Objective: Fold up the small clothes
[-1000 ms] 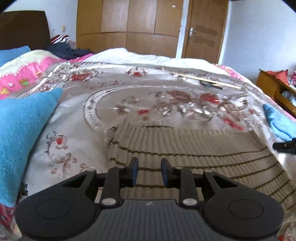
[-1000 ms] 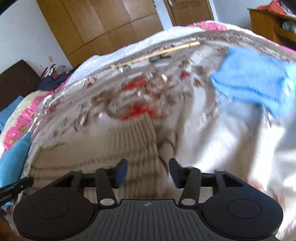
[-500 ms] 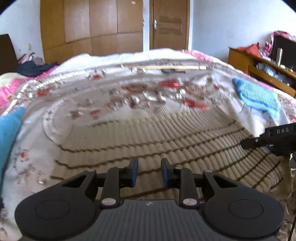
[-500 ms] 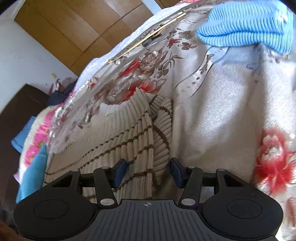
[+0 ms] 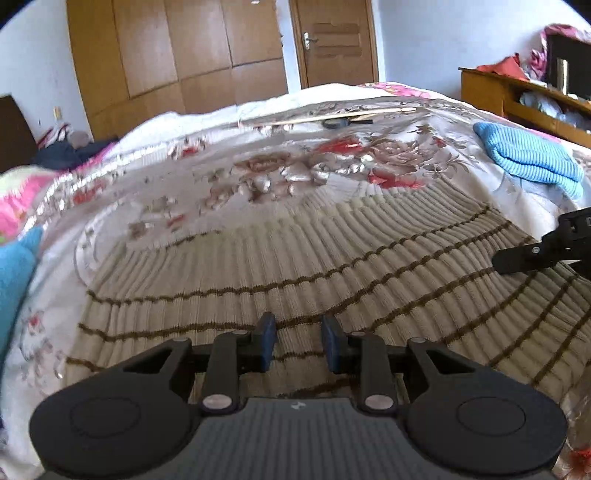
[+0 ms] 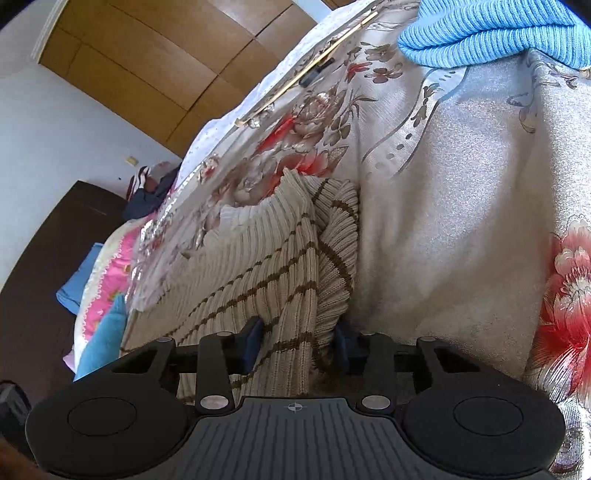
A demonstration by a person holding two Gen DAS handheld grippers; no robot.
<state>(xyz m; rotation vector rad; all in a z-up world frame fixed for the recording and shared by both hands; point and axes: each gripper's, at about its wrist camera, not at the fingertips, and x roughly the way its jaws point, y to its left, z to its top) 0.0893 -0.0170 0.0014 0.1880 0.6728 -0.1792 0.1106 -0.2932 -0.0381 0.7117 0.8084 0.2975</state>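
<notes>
Left wrist view: a beige striped sweater (image 5: pixel 295 266) lies spread on the flowered bed (image 5: pixel 258 173), under both hand-held grippers.

The left hand-held gripper (image 5: pixel 298 341) hovers over the sweater's near edge, its jaws a narrow gap apart with nothing between them. The right hand-held gripper (image 6: pixel 298 341) stands wide, its jaws straddling the bunched folded edge of the sweater (image 6: pixel 280 258) without pinching it. A blue knit garment (image 6: pixel 495 29) lies well apart on the bed to the right; a thin wooden stick (image 5: pixel 332 116) rests near the far edge, and a turquoise cloth (image 5: pixel 14 273) at the left.
</notes>
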